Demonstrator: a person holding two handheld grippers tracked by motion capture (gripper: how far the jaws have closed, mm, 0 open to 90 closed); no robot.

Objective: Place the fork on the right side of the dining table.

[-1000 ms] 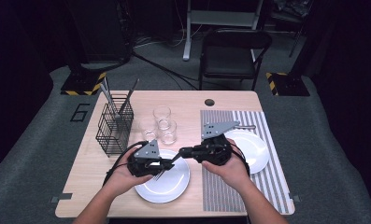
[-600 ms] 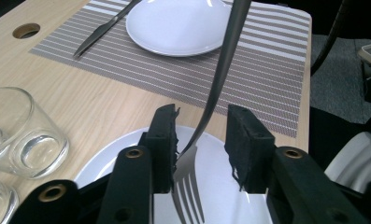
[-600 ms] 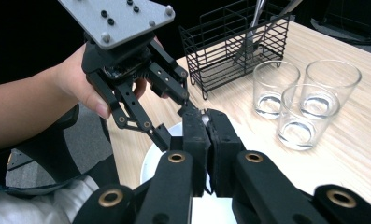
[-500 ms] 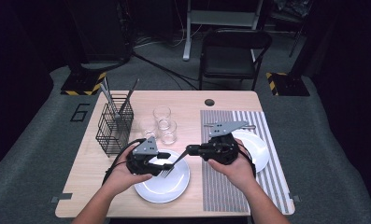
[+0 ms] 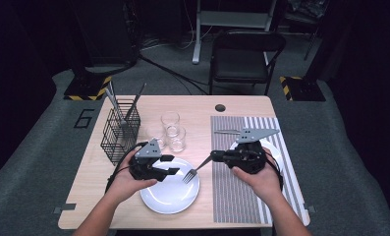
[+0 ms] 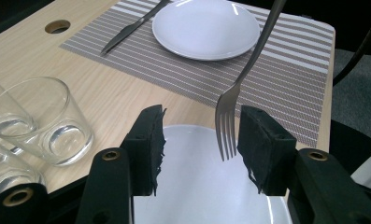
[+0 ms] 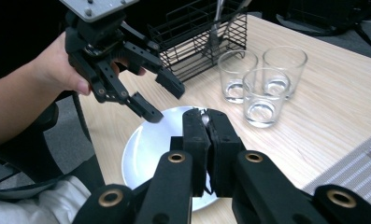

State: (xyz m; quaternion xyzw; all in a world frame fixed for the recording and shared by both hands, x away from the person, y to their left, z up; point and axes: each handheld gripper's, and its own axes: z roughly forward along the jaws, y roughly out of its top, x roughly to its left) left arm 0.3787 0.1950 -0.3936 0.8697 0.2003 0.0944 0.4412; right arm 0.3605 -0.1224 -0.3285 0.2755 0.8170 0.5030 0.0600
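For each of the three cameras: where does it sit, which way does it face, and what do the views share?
High view: above the person's side, facing forward and down on the table; forearms, both hands and tongs show.
Left gripper view: rides the left tongs, open, facing the striped mat and far plate.
Right gripper view: rides the right tongs, shut on the fork, facing the left tongs and wire basket.
Shared: the fork over the near plate.

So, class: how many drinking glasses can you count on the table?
3, clustered on the bare wood beside the wire basket: one at the back, one front right, one front left. None seems hidden.
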